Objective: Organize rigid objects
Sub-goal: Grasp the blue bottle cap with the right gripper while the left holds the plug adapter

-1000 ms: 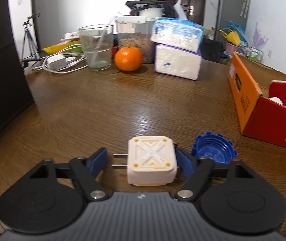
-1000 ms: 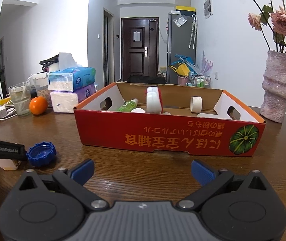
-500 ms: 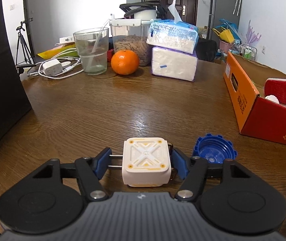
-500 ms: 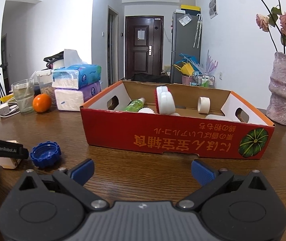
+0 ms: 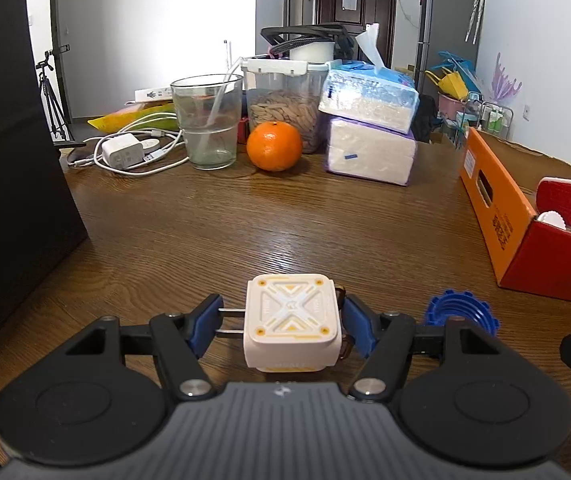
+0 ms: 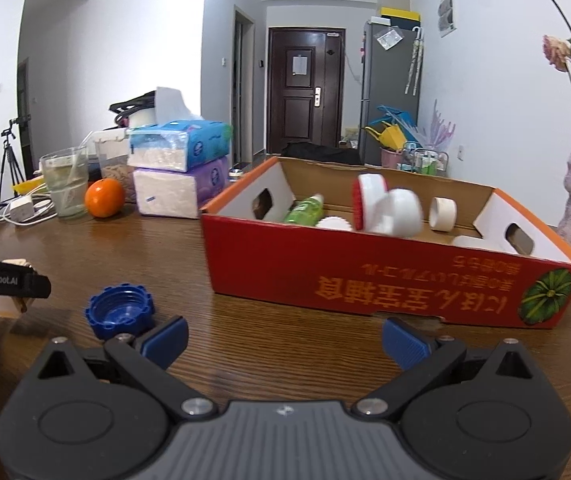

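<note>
A: Left wrist view first. We have the left gripper (image 5: 281, 326) clamped on the white plug adapter (image 5: 293, 326), one pad against the prong tips, the other against the opposite side. It looks raised just off the table (image 5: 285, 224).

B: Agreed, gripping the adapter. The blue cap (image 5: 461, 314) sits on the table just to the right of it, untouched. Corner of the red box (image 5: 541, 264) further right.

A: Right wrist view. The right gripper (image 6: 285, 340) has its jaws wide apart, nothing between the pads (empty, we're sure).

B: The blue cap (image 6: 121, 312) lies just ahead of its left pad. The adapter (image 6: 7, 286) shows at the far left edge, partly behind the other gripper's black finger.

A: Progress? The red box (image 6: 365, 280) already holds a green bottle (image 6: 305, 210), a white and red brush (image 6: 381, 208), a tape roll (image 6: 443, 214) and a small white cap.

B: So we judge it well along. Left to do: adapter into the box, then the cap. The orange (image 6: 104, 198) and tissue packs (image 6: 177, 172) at the back probably aren't ours.
</note>
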A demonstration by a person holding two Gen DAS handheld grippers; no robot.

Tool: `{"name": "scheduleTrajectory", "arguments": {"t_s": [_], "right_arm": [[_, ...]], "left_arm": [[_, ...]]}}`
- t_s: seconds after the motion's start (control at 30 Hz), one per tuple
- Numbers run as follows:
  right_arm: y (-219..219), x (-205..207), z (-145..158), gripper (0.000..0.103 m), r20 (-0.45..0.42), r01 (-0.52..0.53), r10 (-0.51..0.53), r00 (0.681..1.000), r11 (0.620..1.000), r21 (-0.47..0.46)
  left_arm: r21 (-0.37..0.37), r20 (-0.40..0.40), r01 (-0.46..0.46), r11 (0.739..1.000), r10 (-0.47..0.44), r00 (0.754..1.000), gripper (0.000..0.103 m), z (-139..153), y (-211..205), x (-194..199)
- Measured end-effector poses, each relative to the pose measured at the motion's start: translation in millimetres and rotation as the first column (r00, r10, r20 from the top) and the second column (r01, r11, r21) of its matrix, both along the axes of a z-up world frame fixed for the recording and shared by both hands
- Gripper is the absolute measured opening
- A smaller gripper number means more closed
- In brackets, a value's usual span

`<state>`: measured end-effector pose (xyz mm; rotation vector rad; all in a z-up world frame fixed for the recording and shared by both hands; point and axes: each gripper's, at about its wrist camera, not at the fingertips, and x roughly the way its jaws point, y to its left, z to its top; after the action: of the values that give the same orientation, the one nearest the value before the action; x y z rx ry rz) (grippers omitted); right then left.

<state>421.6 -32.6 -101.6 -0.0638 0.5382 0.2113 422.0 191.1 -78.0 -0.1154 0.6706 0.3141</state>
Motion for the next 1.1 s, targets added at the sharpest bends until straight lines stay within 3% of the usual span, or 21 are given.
{"name": "scheduleTrajectory", "arguments": {"t_s": [0.87, 1.03, 1.1], "right_arm": [[94, 24, -9, 0.103, -0.117, -0.122, 0.117, 0.986, 0.992, -0.038], [102, 28, -11, 0.096, -0.141, -0.137, 0.129, 0.982, 0.989, -0.050], [103, 29, -12, 0.087, -0.148, -0.143, 0.136, 0.980, 0.989, -0.038]], "left_arm": [[0.040, 0.057, -0.008, 0.999, 0.006, 0.998, 0.067, 12, 61, -13], [0.042, 0.058, -0.018, 0.999, 0.016, 0.998, 0.067, 12, 71, -14], [0.043, 0.059, -0.020, 0.999, 0.018, 0.998, 0.067, 13, 73, -14]]}}
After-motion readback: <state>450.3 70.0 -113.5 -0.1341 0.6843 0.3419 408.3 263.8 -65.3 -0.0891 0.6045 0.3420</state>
